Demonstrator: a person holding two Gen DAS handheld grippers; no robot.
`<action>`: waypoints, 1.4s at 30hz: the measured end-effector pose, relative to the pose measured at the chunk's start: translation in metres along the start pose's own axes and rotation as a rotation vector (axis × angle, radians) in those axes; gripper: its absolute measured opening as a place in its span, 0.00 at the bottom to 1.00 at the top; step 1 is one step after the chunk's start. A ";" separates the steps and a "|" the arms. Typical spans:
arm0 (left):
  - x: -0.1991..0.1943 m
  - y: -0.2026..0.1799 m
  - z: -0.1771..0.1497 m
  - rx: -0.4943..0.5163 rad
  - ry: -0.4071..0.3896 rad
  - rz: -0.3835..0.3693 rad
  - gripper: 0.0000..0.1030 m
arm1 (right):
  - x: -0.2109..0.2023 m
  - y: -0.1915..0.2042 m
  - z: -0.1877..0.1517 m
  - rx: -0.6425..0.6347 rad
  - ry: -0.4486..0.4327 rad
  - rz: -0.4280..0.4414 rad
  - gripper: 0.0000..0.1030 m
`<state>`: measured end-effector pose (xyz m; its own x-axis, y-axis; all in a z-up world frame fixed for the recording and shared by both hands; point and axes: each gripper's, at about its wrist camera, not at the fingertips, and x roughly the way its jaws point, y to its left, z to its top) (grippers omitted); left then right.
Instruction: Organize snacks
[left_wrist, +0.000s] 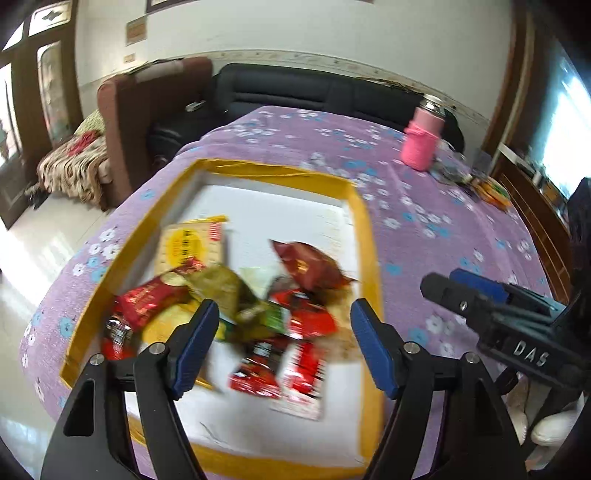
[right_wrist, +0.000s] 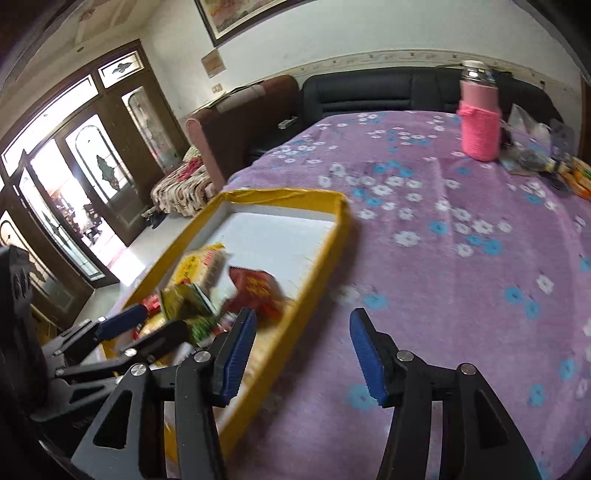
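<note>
A shallow box with a yellow rim (left_wrist: 365, 221) and white floor lies on the purple flowered tablecloth. Several snack packets are piled in it: a dark red bag (left_wrist: 310, 264), a green packet (left_wrist: 225, 291), red packets (left_wrist: 306, 321) and a yellow cracker pack (left_wrist: 192, 245). My left gripper (left_wrist: 284, 314) is open and empty above the pile. My right gripper (right_wrist: 303, 323) is open and empty over the box's right rim (right_wrist: 325, 251) and the cloth; it also shows in the left wrist view (left_wrist: 454, 284). The dark red bag (right_wrist: 258, 288) shows in the right wrist view.
A pink knit-covered bottle (left_wrist: 423, 138) stands at the far side of the table, with clutter and an orange-green packet (left_wrist: 491, 192) to its right. A dark sofa (left_wrist: 295, 88) and a brown armchair (left_wrist: 147, 110) stand behind. The table's left edge drops to the floor.
</note>
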<state>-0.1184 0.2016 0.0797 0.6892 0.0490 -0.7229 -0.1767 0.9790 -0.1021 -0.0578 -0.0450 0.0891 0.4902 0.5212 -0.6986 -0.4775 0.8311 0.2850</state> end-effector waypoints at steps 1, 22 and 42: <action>-0.002 -0.007 -0.002 0.015 -0.001 0.002 0.75 | -0.004 -0.006 -0.004 0.005 0.001 -0.011 0.54; -0.010 -0.050 -0.024 0.064 0.036 0.050 0.75 | -0.041 -0.029 -0.073 0.020 0.019 -0.072 0.60; -0.022 -0.018 -0.033 -0.008 -0.002 0.044 0.75 | -0.031 0.021 -0.077 -0.086 0.032 -0.097 0.63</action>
<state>-0.1534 0.1764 0.0754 0.6822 0.0925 -0.7253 -0.2125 0.9742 -0.0756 -0.1390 -0.0584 0.0664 0.5146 0.4316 -0.7409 -0.4901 0.8571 0.1589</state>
